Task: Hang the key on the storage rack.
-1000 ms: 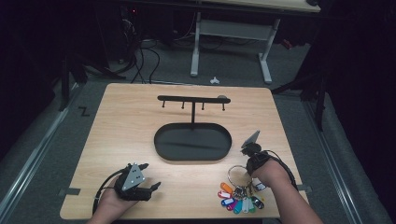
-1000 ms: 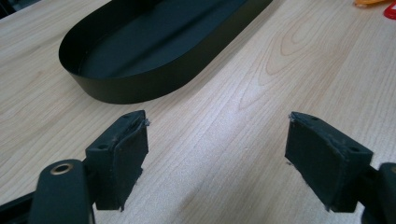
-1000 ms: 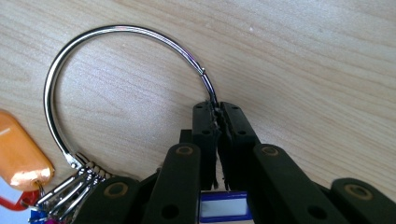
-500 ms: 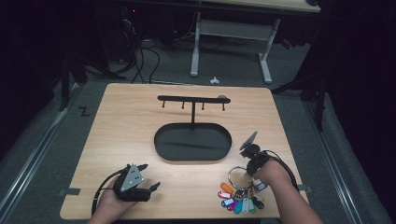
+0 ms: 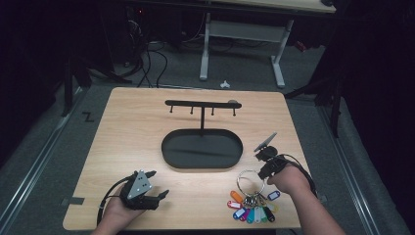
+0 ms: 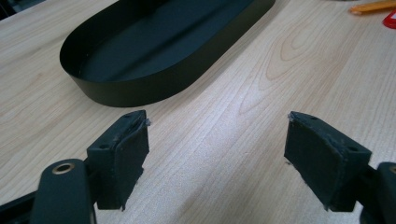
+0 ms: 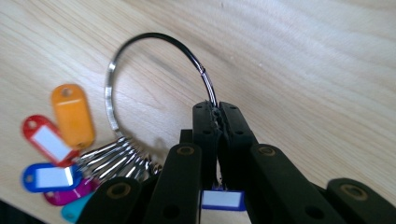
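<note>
The key ring (image 7: 154, 70) sits pinched in the right claw (image 7: 217, 114), so lift it level toward the rack (image 5: 201, 104) at twelve o'clock, left claw (image 6: 217, 144) spread idle.

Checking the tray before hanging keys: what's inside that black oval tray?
The tray looks bare apart from the stand's post rising from it. Its near inner wall is hidden behind the rim.

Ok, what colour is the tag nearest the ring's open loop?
Orange tag, clearest in the right gripper view, beside the ring.
</note>
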Action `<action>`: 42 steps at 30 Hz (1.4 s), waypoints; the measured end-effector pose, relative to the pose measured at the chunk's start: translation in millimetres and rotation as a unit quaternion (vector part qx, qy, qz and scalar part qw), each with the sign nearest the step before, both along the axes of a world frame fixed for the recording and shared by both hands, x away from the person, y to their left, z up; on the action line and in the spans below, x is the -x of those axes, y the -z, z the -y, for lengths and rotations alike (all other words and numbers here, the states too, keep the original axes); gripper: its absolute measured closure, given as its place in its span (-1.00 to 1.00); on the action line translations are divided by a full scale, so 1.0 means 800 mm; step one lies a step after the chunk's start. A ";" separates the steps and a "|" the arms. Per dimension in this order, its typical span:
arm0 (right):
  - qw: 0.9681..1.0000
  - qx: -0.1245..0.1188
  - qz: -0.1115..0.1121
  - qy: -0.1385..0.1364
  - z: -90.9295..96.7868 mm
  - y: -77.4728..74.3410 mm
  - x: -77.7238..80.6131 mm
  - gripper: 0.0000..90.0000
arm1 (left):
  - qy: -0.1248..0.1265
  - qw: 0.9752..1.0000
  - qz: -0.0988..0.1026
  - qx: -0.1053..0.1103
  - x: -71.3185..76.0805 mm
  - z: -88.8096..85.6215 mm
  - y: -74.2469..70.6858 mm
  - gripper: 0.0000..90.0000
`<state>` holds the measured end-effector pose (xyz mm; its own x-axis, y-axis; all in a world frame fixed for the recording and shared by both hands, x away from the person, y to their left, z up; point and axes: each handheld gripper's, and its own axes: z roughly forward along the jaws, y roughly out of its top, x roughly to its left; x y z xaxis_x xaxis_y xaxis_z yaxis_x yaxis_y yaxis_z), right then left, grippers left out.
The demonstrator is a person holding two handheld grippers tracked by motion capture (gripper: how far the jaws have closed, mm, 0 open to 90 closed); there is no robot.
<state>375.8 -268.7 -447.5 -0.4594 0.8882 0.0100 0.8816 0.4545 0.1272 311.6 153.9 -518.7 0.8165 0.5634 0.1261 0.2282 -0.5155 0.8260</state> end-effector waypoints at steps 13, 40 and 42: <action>0.999 -0.022 0.036 -0.018 -0.010 -0.052 0.016 0.95 | 0.016 1.000 0.001 -0.015 -0.001 0.012 0.002 -0.50; 0.996 -0.038 0.074 -0.020 -0.005 -0.122 0.023 0.95 | 0.006 1.000 0.001 -0.015 0.003 0.003 0.002 -0.50; 0.996 -0.035 0.082 -0.023 -0.006 -0.132 0.022 0.95 | 0.006 1.000 0.002 -0.017 0.003 0.003 0.002 -0.50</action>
<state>357.9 -263.9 -342.1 -0.5008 0.8655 -0.0076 0.8247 0.4798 0.2995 309.4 151.9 -520.3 0.8225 0.5493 0.1478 0.2189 -0.5456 0.8090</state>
